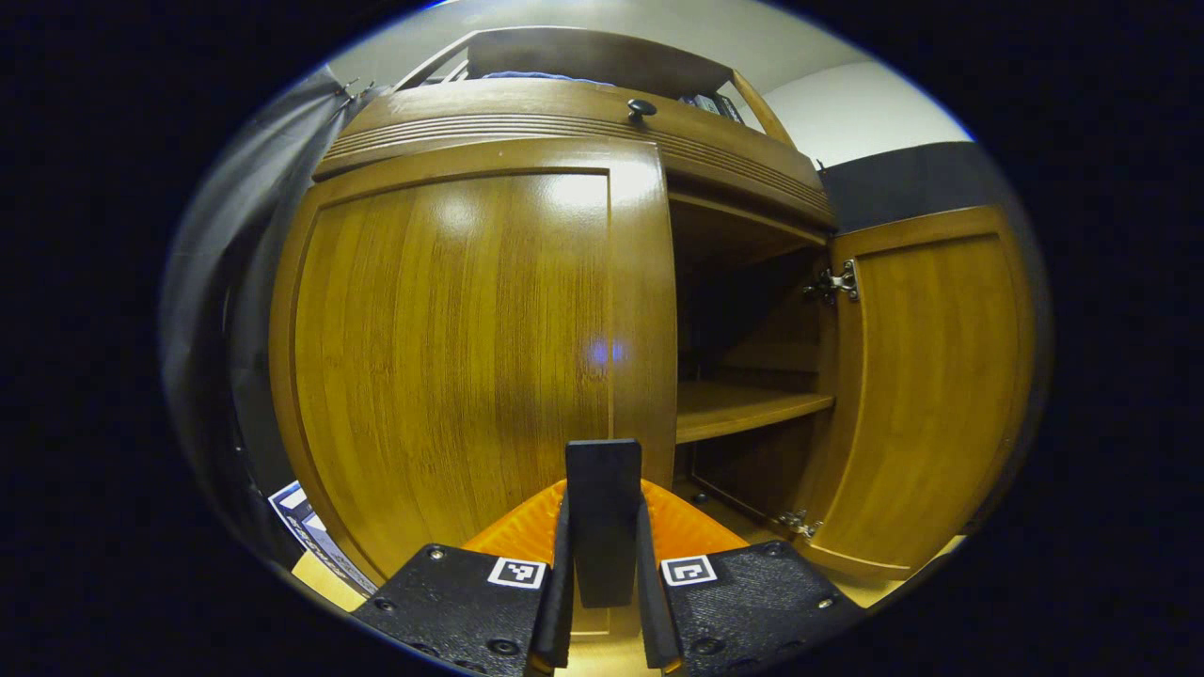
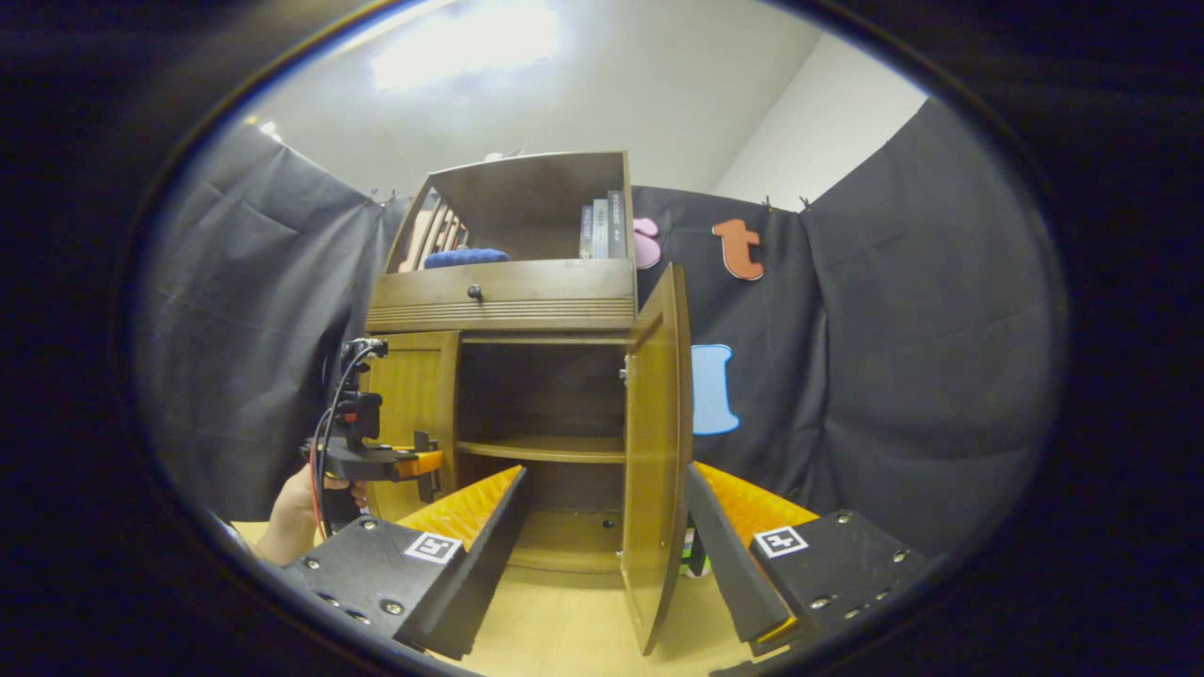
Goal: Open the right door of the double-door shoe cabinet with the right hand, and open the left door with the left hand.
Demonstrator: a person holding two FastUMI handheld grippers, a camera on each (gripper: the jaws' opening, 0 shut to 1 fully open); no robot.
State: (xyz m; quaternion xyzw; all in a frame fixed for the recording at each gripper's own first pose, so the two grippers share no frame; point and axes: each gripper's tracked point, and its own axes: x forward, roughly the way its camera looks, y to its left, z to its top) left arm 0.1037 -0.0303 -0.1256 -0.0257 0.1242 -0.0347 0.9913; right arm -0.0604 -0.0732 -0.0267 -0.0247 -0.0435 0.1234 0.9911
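left gripper [image 1: 603,527] jaws look pinched narrow, just before the closed left door [image 1: 451,348]; they may slip off its edge. right gripper [image 2: 602,555] jaws gape wide around the open right door [image 2: 656,451].

The left gripper view sat very close to the cabinet [image 1: 564,282], low, facing its shut left door [image 1: 451,348] head-on, with the open right door [image 1: 926,385] at three o'clock. The right gripper view stood farther back, low over the floor [image 2: 564,621], facing the cabinet's front and taking in its whole height, the right door edge-on just ahead at six o'clock. Both views shared the open compartment, its shelf [image 1: 743,409] and the drawer knob [image 1: 641,107].
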